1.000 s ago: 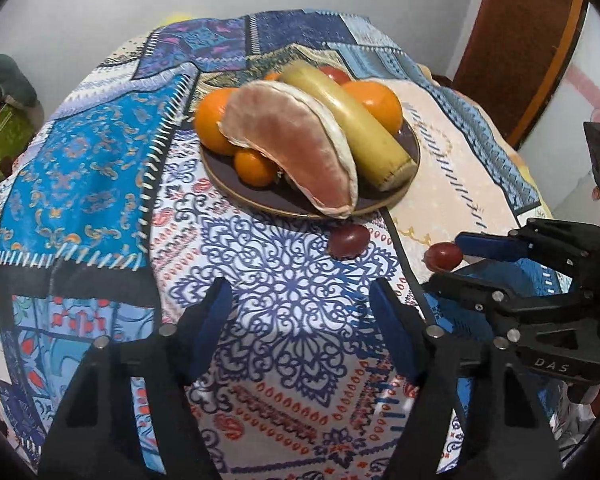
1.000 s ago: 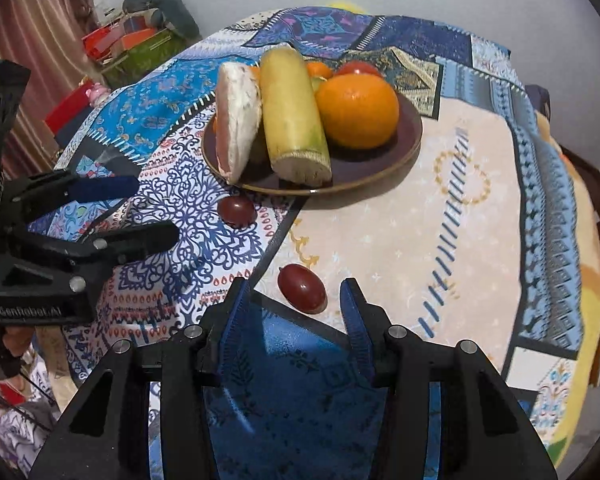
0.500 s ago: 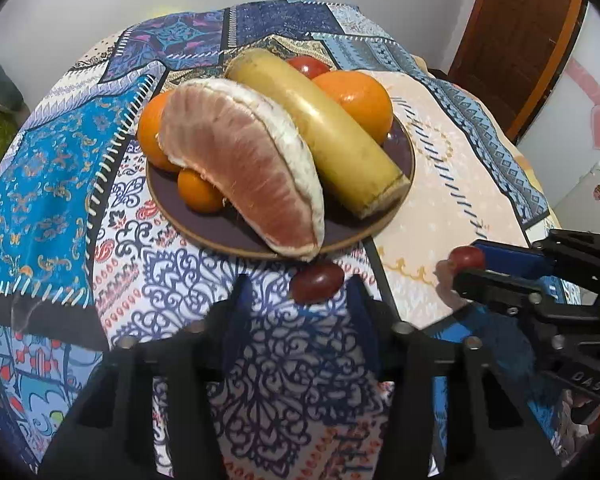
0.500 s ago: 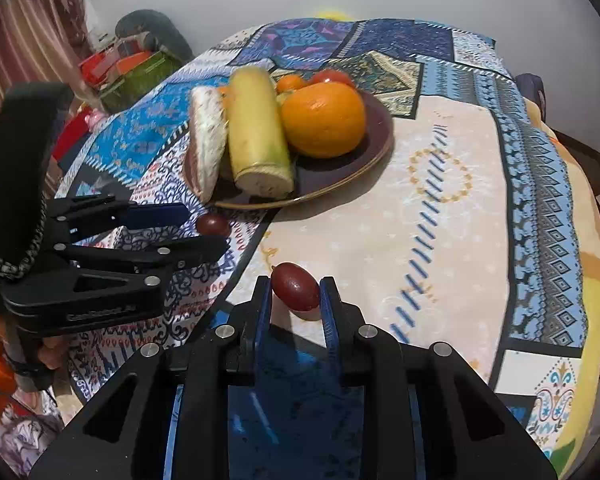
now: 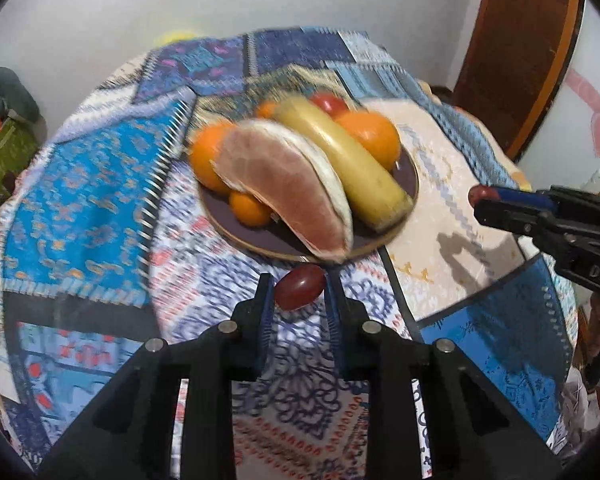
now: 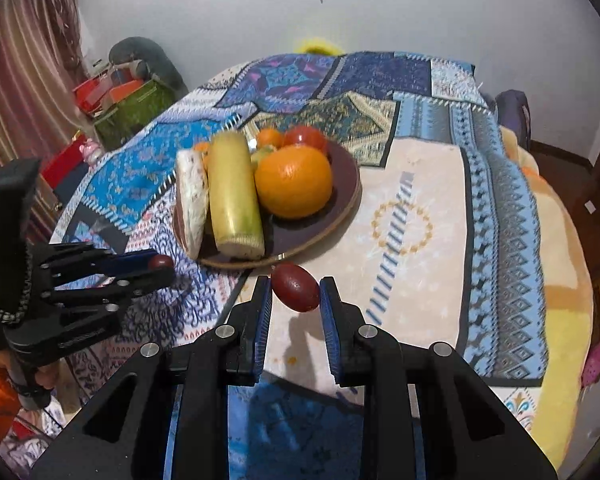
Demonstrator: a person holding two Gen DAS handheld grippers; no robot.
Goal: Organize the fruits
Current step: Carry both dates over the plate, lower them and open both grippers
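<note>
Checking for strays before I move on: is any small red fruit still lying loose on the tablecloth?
No: the left gripper pinches one red grape, the right gripper the other grape.

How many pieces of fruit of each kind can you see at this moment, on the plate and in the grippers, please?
Dark red grapes: 2, one in the left gripper, one in the right gripper
Oranges, big and small: 4
Banana: 1
Pomelo wedge: 1
Red round fruit: 1
Total: 9; more may hide behind.
</note>
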